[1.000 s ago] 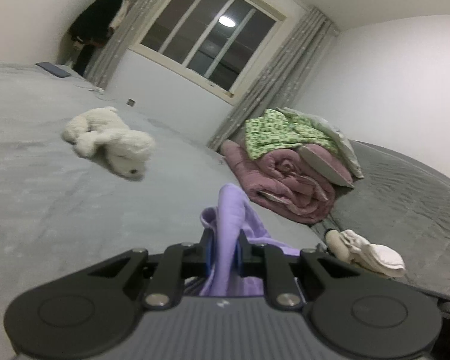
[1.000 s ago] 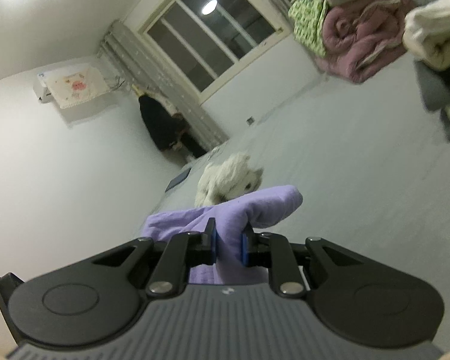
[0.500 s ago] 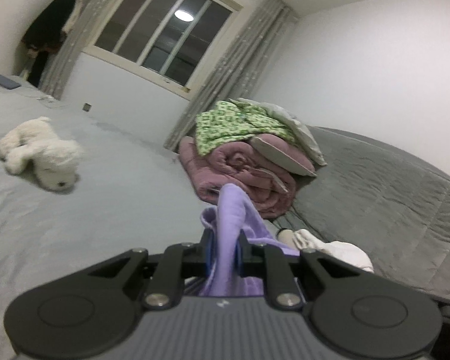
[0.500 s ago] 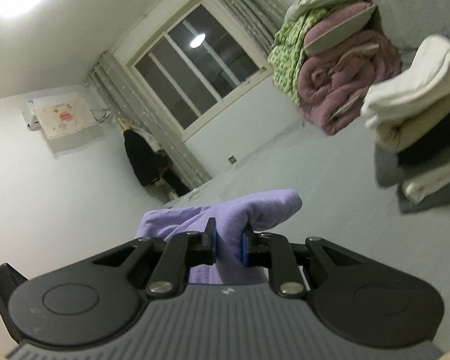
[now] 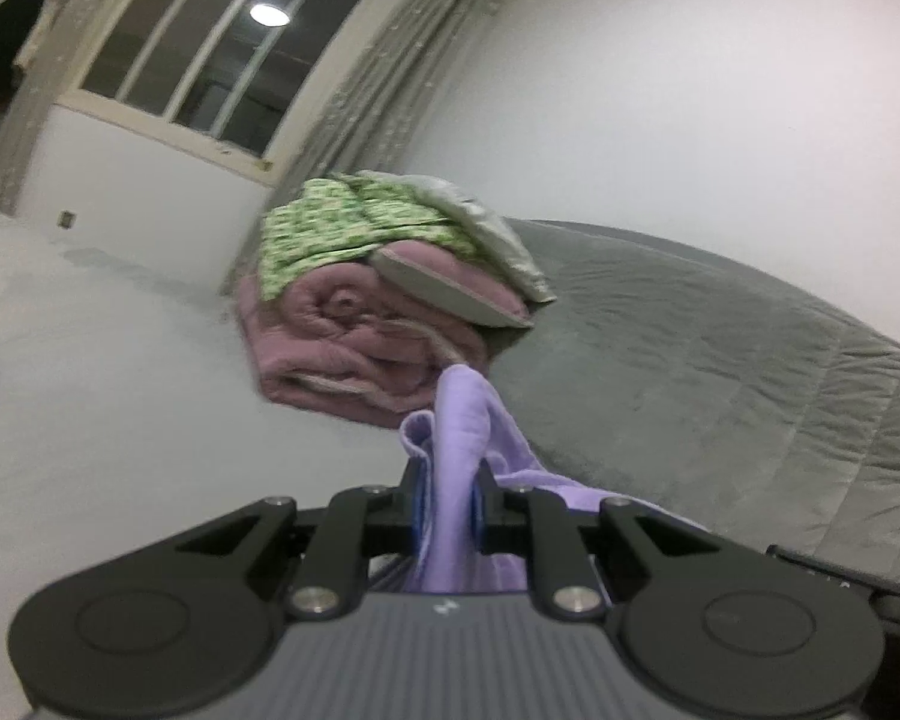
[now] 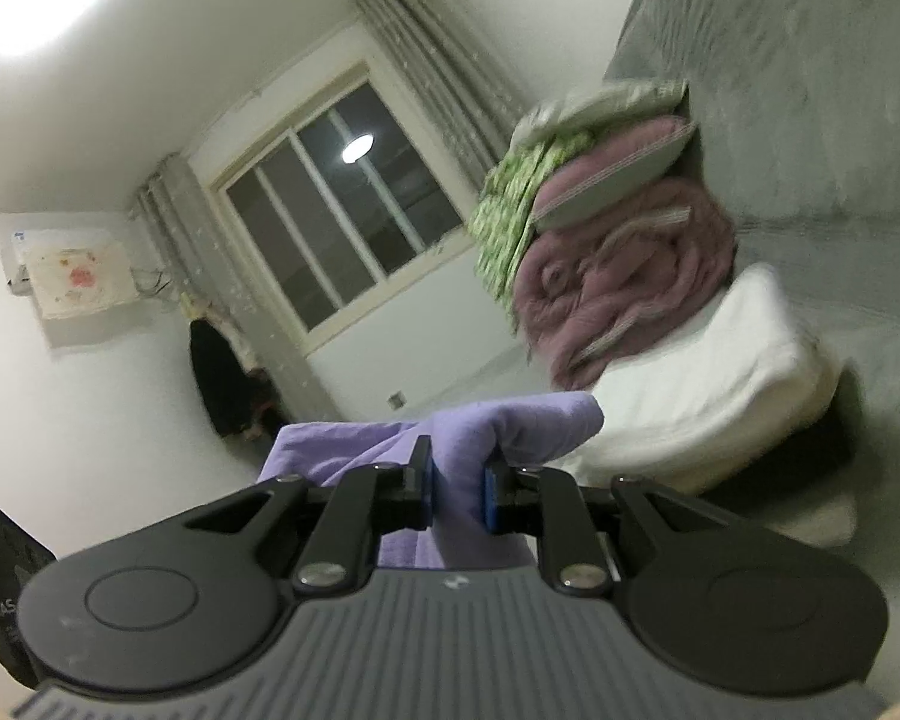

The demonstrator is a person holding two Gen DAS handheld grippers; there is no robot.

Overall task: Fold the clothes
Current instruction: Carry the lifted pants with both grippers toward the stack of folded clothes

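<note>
Moved since earlier: both cameras have swung toward the bedding pile; the plush toy that lay ahead of the left claw has slid to the far left edge, and the white folded stack has grown larger ahead of the right claw.

Left wrist view, claw: left claw (image 5: 447, 513) is clamped on a bunched ridge of the purple garment (image 5: 465, 420), which rises straight up between the fingers and trails off to the claw's right.

Left wrist view, surroundings: rolled pink quilt (image 5: 354, 348) with green patterned bedding (image 5: 348, 228) on top lies ahead of the claw; grey bed cover (image 5: 720, 360) spreads ahead and to its right.

Right wrist view, claw: right claw (image 6: 457, 489) grips another fold of the purple garment (image 6: 510, 420), cloth poking out just past the fingertips and to its left.

Right wrist view, surroundings: white folded stack (image 6: 708, 384) sits just ahead and right of the claw, dark cloth beneath it; the pink quilt beyond.

Progress: the garment is held at two points and looks lifted off the bed; how much of it is folded cannot be told, since most of it hangs out of sight. Setting it down flat or onto a stack appears to remain.
</note>
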